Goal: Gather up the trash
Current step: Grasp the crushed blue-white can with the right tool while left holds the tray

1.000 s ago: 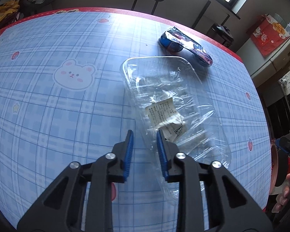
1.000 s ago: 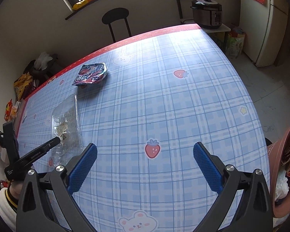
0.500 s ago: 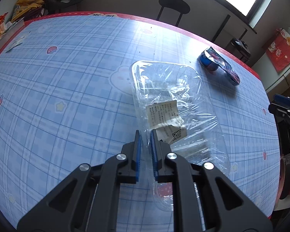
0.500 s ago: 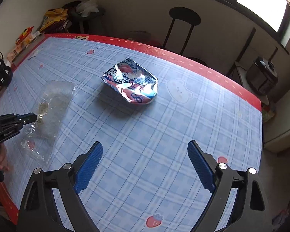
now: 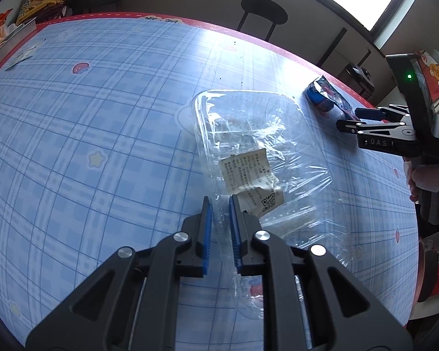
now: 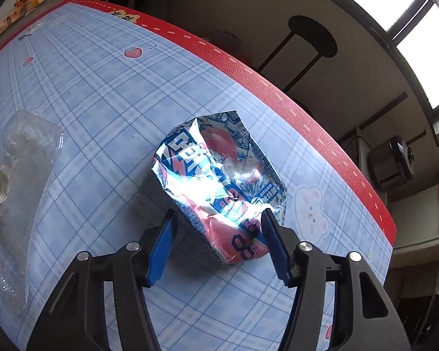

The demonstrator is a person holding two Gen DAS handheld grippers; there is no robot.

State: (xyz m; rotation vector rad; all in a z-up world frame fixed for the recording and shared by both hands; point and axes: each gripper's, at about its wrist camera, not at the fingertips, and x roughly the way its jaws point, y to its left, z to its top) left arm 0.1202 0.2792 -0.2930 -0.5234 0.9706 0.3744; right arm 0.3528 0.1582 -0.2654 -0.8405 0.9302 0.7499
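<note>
A table (image 5: 102,134) under a blue plaid cloth printed with strawberries and bunnies, red-edged, a crumpled clear plastic tray (image 5: 257,158) lay near its middle, a crushed blue-and-pink snack wrapper (image 6: 219,181) lay nearer the red edge, well apart.

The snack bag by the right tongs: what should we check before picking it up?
1. Snack bag between the right tongs: ok.
2. Both pads pressing the bag: not ok, the tongs are closing and one pad is apart from it.
3. Left tongs shut on the clear tray: ok.
4. Tray clear of the bag: ok.
5. Trash bin in view: not ok.
</note>
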